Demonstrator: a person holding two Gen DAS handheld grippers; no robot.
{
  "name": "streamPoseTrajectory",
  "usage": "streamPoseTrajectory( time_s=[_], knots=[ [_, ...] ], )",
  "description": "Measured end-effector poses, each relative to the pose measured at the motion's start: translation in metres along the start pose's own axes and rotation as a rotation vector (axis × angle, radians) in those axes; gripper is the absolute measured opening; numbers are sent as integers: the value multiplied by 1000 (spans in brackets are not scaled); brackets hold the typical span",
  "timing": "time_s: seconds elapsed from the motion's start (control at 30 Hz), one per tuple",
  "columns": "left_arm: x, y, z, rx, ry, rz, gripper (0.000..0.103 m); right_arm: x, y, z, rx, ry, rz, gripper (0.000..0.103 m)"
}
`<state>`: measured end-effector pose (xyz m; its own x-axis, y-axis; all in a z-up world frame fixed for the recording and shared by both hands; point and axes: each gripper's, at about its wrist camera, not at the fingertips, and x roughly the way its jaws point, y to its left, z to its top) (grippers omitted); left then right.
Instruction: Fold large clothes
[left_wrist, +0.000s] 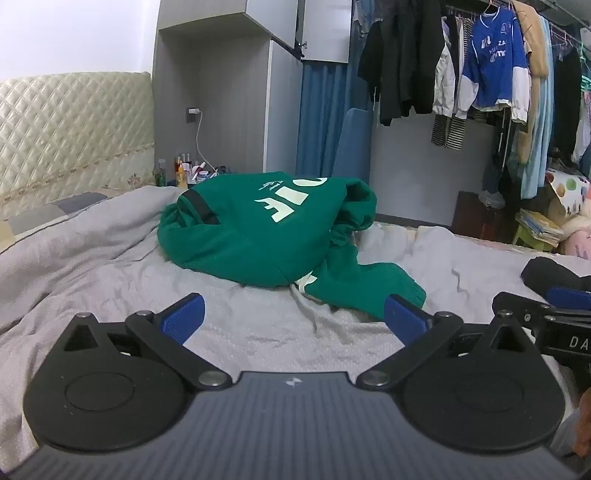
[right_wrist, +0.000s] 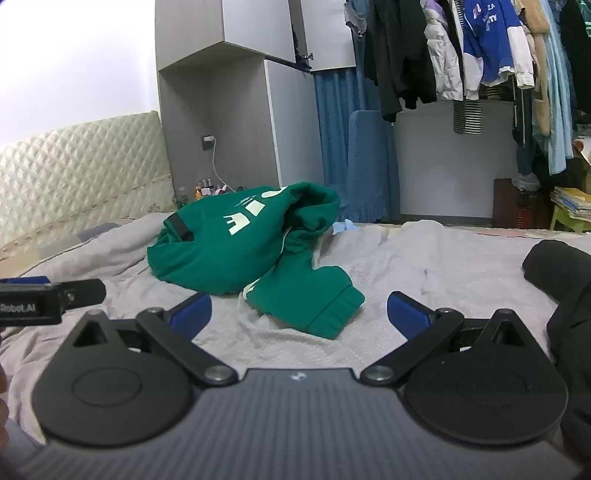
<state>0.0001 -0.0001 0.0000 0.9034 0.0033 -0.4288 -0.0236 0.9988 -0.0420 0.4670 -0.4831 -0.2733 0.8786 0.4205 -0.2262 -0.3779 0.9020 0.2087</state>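
Note:
A green hooded sweatshirt (left_wrist: 258, 236) with pale lettering lies crumpled in a heap on the grey bed cover (left_wrist: 92, 266). One sleeve with a ribbed cuff trails toward me. In the left wrist view my left gripper (left_wrist: 293, 317) stands open just short of that sleeve, nothing between its blue pads (left_wrist: 183, 319). The right wrist view shows the same sweatshirt (right_wrist: 229, 247), its cuff (right_wrist: 332, 306) lying between and slightly beyond my right gripper's (right_wrist: 299, 314) wide-open fingers, untouched. Each gripper shows at the edge of the other's view.
A dark garment (right_wrist: 561, 280) lies on the bed at the right. Behind the bed stand a quilted headboard (left_wrist: 74, 125), a grey wardrobe (left_wrist: 229, 110), small bottles (left_wrist: 184, 171) and a crowded clothes rail (left_wrist: 480, 62). A person's fingers (left_wrist: 583, 424) show at the lower right edge.

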Motion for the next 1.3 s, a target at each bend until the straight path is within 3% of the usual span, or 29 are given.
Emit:
streamPoseTrajectory(
  time_s=[0.43, 1.3],
  knots=[
    [-4, -6, -4, 42, -36, 23, 103, -3, -3, 3, -8, -1, 3, 103],
    [-2, -3, -3, 20, -24, 2, 103, 2, 5, -3, -33, 11, -17, 103]
  ],
)
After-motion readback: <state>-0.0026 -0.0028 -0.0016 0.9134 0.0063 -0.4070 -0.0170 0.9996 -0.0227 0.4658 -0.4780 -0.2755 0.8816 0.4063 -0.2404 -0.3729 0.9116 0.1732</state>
